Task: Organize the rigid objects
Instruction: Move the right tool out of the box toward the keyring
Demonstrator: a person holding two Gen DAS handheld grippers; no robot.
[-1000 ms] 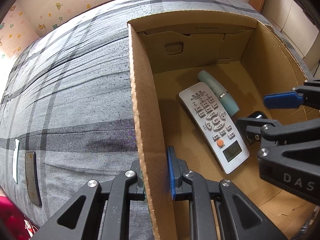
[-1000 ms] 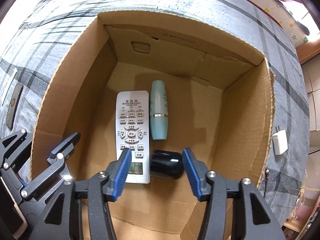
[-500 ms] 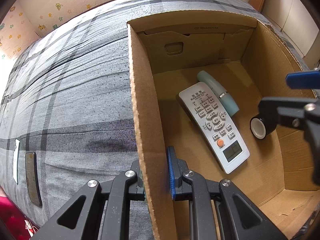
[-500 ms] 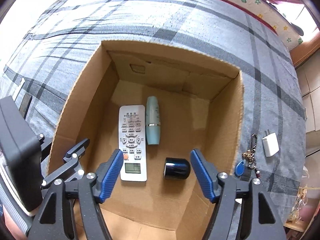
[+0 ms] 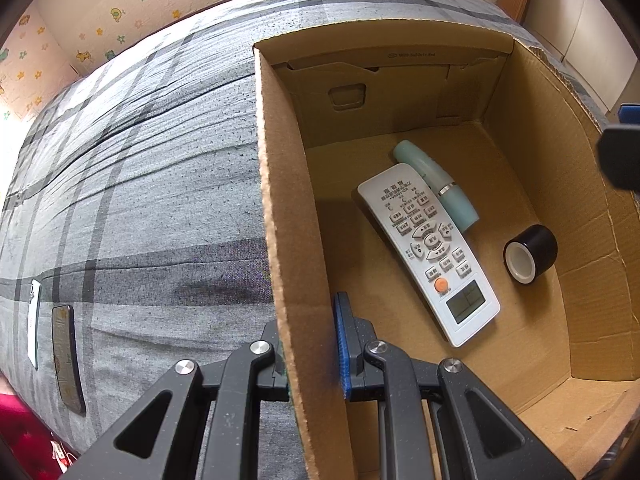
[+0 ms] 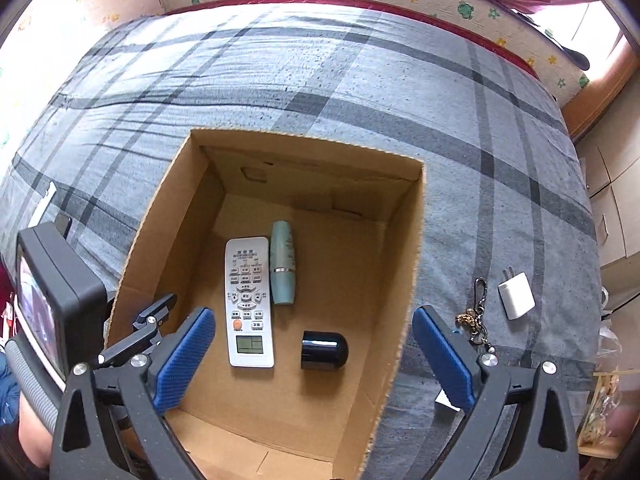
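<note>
- Two phones lie side by side on the bed (image 6: 360,80) at the far left: a white phone (image 5: 34,322) and a dark phone (image 5: 68,354).
- The left gripper (image 5: 310,344) has its fingers pinched on the left wall of the one cardboard box (image 6: 412,240).
- Three things lie on the box floor. The white remote (image 6: 249,300) has its long axis running near to far, display end nearest. The teal tube (image 6: 282,268) lies parallel and touches the remote's right edge. The black tape roll (image 6: 324,350) lies on its side, apart from both, its open end facing left.
- The right gripper (image 6: 314,360) hangs above the box, fingers spread wide.
- One keyring (image 6: 474,316) and one white charger (image 6: 516,295) lie on the bed right of the box.
</note>
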